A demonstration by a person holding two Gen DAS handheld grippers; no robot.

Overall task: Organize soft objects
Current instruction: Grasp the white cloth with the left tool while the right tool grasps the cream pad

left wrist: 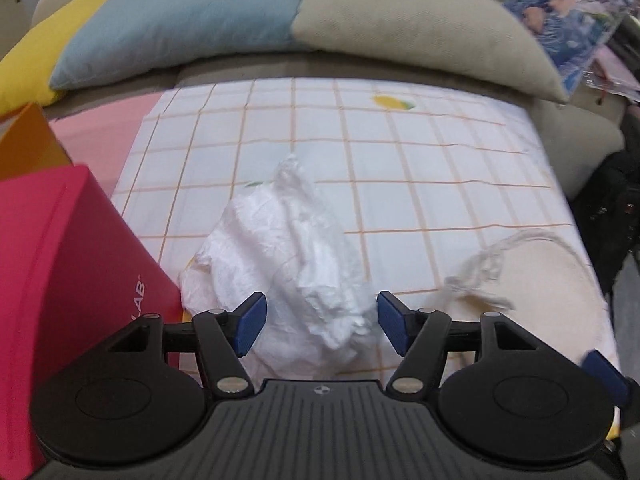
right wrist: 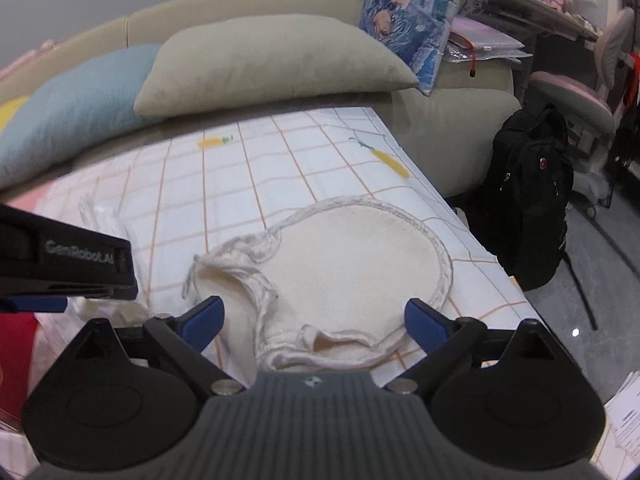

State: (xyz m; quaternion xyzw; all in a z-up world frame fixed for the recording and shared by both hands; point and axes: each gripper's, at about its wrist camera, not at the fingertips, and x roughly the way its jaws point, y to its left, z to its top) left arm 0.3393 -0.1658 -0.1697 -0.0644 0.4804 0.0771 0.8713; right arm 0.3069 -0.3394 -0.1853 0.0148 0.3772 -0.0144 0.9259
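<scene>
Left wrist view: white bag (left wrist: 288, 256), crumpled, on the checked sheet (left wrist: 400, 152), near centre.
Left gripper (left wrist: 318, 326): jaws spread, one blue pad on each side of the bag's near end, not pressing it.
Cream cloth (right wrist: 352, 264): round, frilled edge, flat on the sheet, right of the bag.
Right gripper (right wrist: 314, 318): jaws spread wide over the cloth's near edge, nothing pinched.
Red box (left wrist: 60, 280): left, near, beside the bag.
Pillows: blue (left wrist: 180, 20) and beige (left wrist: 400, 20), far, against the sofa back.
Backpack (right wrist: 528, 200): on the floor, right of the sofa.
</scene>
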